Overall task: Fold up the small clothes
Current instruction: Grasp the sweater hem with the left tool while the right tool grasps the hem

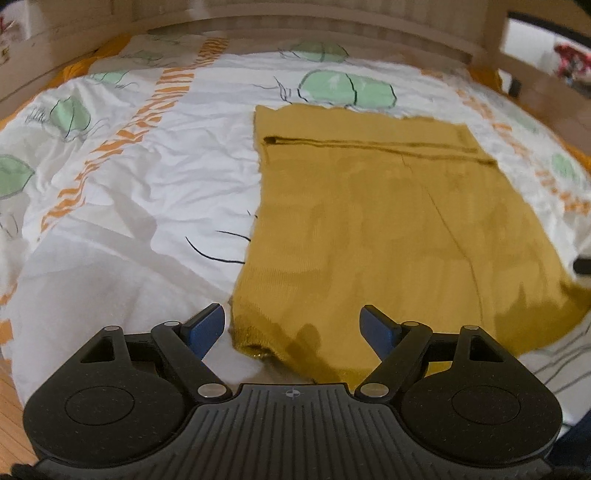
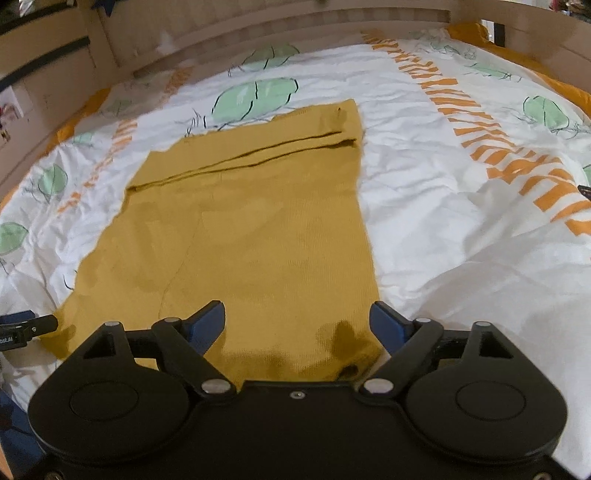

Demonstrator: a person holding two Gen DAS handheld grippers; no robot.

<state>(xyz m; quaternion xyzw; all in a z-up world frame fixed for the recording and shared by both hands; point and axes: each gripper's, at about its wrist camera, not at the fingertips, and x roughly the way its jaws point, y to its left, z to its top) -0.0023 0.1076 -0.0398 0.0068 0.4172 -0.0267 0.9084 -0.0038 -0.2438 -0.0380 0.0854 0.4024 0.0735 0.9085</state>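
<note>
A mustard-yellow knit garment (image 1: 369, 229) lies flat on the bed, with a folded band across its far end. It also shows in the right wrist view (image 2: 255, 229). My left gripper (image 1: 291, 328) is open and empty, just above the garment's near left corner. My right gripper (image 2: 297, 325) is open and empty, just above the near right corner. The tip of the left gripper shows at the left edge of the right wrist view (image 2: 22, 328).
The bed is covered by a white duvet (image 1: 140, 192) with green leaf prints and orange stripes. A wooden bed frame (image 2: 258, 22) runs along the far side. Wooden floor (image 1: 7, 406) shows at the lower left.
</note>
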